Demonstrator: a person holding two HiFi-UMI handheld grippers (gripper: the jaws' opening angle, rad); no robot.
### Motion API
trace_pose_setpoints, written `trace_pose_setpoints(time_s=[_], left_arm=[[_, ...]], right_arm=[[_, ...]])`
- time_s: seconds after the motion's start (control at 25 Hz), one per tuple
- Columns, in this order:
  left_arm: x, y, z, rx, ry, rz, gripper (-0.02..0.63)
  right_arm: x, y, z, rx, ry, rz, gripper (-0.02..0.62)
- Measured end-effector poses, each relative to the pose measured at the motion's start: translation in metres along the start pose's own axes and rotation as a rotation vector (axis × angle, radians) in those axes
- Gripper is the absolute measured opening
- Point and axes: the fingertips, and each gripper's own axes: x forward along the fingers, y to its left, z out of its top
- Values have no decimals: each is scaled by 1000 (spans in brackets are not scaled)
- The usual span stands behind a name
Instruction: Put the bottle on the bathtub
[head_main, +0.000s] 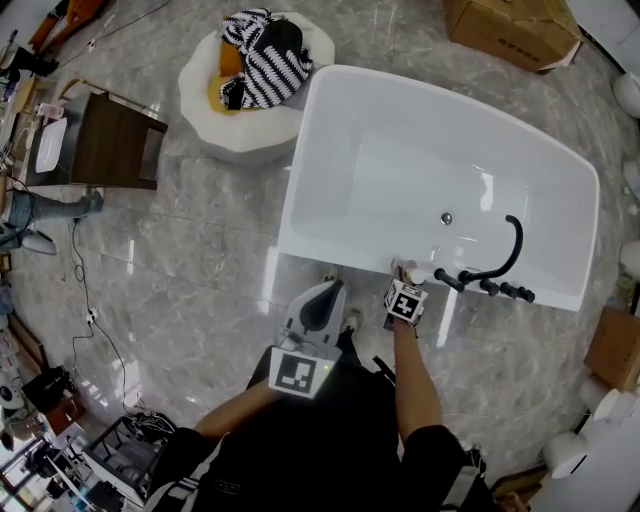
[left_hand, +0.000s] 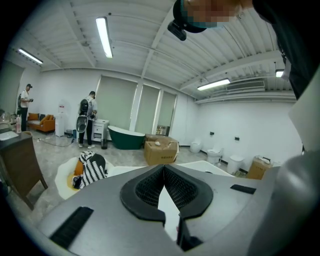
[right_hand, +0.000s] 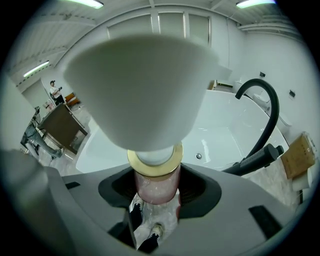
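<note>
At the near rim of the white bathtub (head_main: 300, 180), the right gripper (head_main: 408, 282) is clamped on the bottle (head_main: 414, 270). In the right gripper view its jaws press on either side of the bottle's (right_hand: 155, 182) pink body, just under a gold collar and a broad white cap that fills much of that view. From the head view the bottle sits over the rim, just beside the black faucet (head_main: 505, 255), whose curved spout arches over the basin. I cannot tell whether the bottle's base touches the rim. The tub's drain (head_main: 446, 217) lies farther in, apart from the bottle.

The left gripper (head_main: 326, 292) is held close to the person's body, short of the tub's edge and near the right one. The left gripper view shows its jaws (left_hand: 164, 172) brought together at the tips with nothing between them.

Around the tub spreads a grey marble floor (head_main: 180, 260). Off the tub's far left corner stands a round white seat (head_main: 215, 115) with a black-and-white striped cloth (head_main: 265, 55) heaped on it. A dark wooden table (head_main: 115, 140) stands farther left, and a cardboard box (head_main: 510, 30) lies beyond the tub's far side. In the left gripper view a dark green bathtub (left_hand: 126, 137) stands by the back wall, with two people (left_hand: 87, 117) well behind the seat.
</note>
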Motion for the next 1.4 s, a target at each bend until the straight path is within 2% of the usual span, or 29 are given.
trace_pose_setpoints(time_s=[0.68,0.96,1.4], left_arm=[[9,5,4,-4,-2,-6,17],[1,0,3,-3,-16,3,17],[-18,-5,9,12,-46,2,17]], right_arm=[[0,10,-2,-26,14,11,221],[-2,4,-8,5,9,26,224],[-10,8,-12,-7,17,51,224]])
